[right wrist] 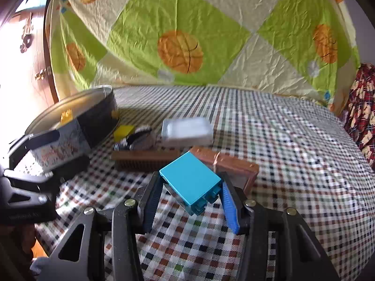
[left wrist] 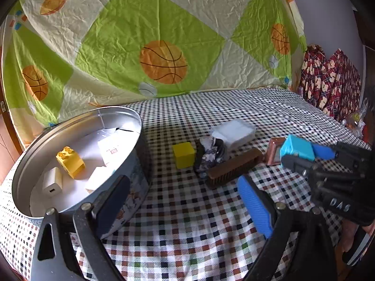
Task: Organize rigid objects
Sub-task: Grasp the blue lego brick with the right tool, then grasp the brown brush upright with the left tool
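Right gripper [right wrist: 187, 194]: jaws closed on the blue block [right wrist: 191, 182], held tilted above the checked cloth [right wrist: 293, 152], just near of the brown frame [right wrist: 236, 164]. Left gripper [left wrist: 185, 201]: jaws wide apart, nothing between them, left finger against the round tin [left wrist: 77, 117] wall. Tin holds a yellow brick [left wrist: 70, 161] and white pieces. Yellow cube [left wrist: 184, 154] and brush [left wrist: 234, 166] lie mid-cloth.

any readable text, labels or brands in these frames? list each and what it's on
"DAS": raised letters on the right gripper body, left wrist view.
Red print on the white box in the tin: too small to read.
Print on the tin's side: pictures, no words legible.
Embossed mark on the left gripper body, right wrist view: too blurred to read.
Nothing else readable.
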Motion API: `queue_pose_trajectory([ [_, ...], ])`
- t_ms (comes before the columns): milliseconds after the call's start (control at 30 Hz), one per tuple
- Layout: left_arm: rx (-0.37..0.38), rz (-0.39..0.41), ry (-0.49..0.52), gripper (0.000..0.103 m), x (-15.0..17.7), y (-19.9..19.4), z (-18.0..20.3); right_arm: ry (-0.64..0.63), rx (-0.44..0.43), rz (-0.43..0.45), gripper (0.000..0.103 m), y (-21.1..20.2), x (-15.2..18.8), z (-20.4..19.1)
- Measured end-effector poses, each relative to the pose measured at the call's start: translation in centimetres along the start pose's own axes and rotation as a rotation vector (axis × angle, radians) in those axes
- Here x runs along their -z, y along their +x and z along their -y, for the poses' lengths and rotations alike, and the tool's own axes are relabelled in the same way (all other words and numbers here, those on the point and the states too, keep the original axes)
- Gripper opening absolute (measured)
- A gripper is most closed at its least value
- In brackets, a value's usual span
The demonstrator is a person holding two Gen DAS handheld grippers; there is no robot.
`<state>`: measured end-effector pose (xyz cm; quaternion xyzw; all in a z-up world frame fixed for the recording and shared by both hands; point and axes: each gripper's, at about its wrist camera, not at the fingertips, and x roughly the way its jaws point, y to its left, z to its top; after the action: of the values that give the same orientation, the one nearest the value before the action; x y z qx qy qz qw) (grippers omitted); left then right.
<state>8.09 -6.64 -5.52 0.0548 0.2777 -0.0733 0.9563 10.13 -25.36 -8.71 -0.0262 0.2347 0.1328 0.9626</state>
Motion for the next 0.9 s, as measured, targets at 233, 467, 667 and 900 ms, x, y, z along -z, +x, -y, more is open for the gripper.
queue_pose_trajectory([
  [233, 0.033, -0.015, 0.051, 0.085, -0.5, 0.4, 2.1, 0.023, 0.073, 0.005, 0.051, 0.5, -0.4, 1.0],
  [467, 0.089, -0.099, 0.094, 0.060, -1.5, 3.1, 3.4, 0.055, 0.062, 0.015, 0.051, 1.0, -0.2, 1.9],
  [667, 0.137, -0.172, 0.116, 0.046, -1.9, 5.2, 4.5, 0.055, 0.073, 0.035, 0.051, 0.6, 0.2, 1.8],
  [900, 0.204, -0.167, 0.181, 0.039, -1.2, 3.6, 5.9, 0.071, 0.071, 0.047, 0.051, 0.3, 0.3, 2.1],
])
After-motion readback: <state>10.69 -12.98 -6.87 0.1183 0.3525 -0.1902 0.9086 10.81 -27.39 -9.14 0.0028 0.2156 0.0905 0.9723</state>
